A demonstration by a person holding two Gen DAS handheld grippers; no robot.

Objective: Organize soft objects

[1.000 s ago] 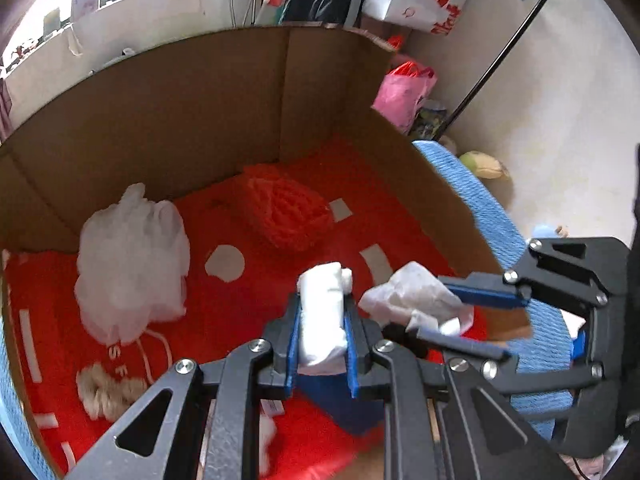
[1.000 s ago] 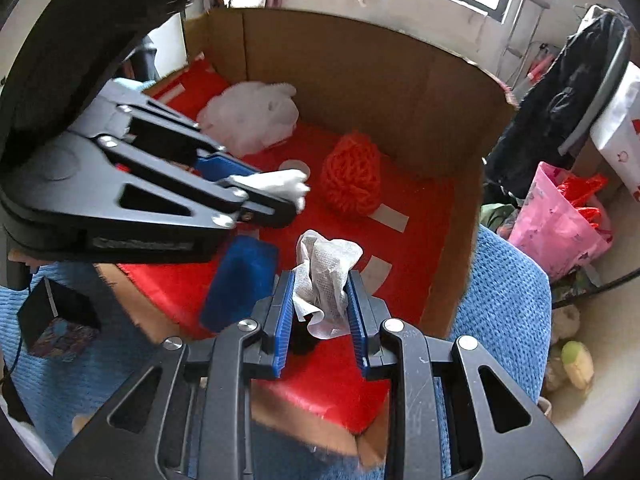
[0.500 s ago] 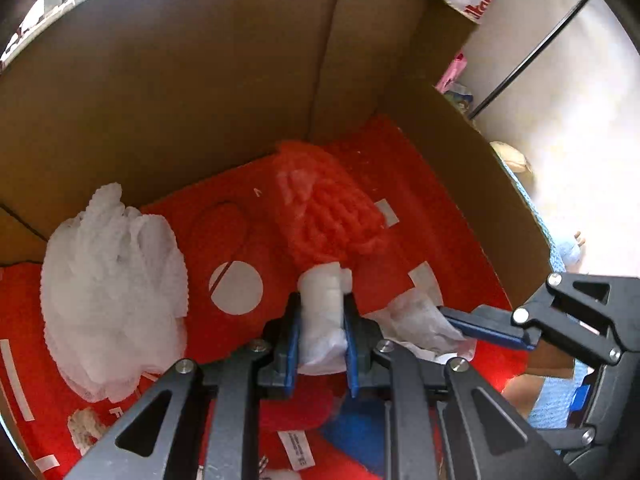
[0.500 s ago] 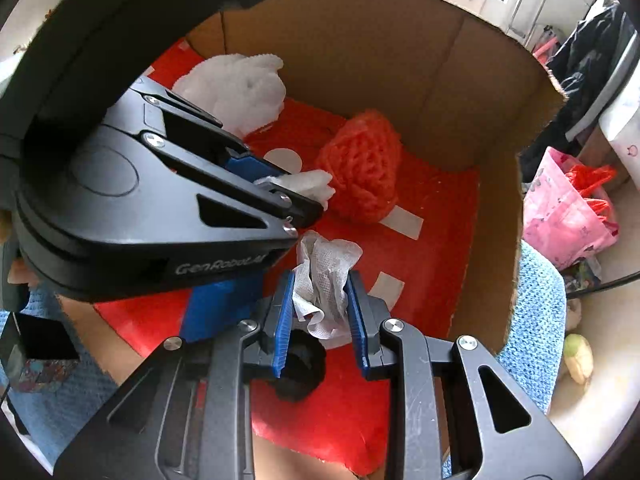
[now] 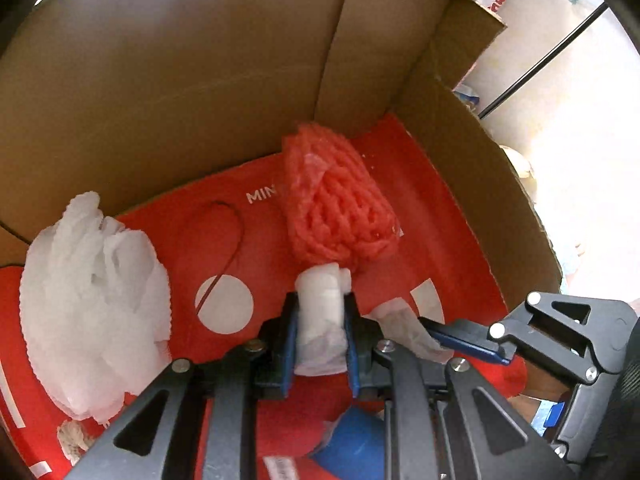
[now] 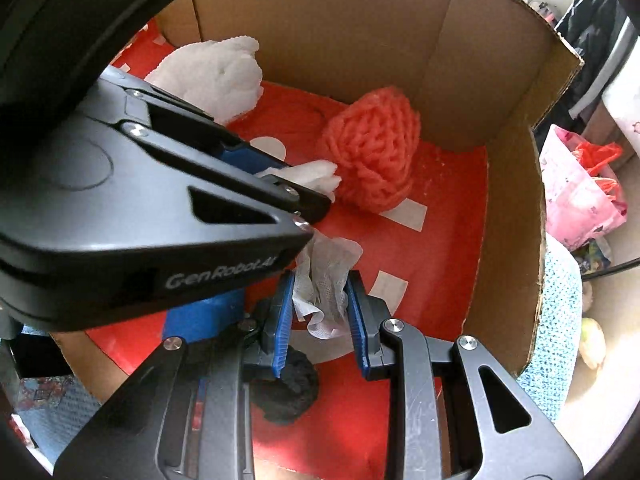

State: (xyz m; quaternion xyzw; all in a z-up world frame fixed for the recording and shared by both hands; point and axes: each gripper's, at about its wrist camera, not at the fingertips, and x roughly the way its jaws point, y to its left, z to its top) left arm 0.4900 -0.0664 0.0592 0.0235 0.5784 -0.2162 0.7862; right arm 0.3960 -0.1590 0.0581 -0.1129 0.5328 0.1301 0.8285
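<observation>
Left wrist view: left gripper clamped on white roll, poised over red-lined cardboard box, just before orange yarn ball; white mesh puff at left. Right wrist view: right gripper pinching crumpled white tissue above black lump; blue block alongside.
</observation>
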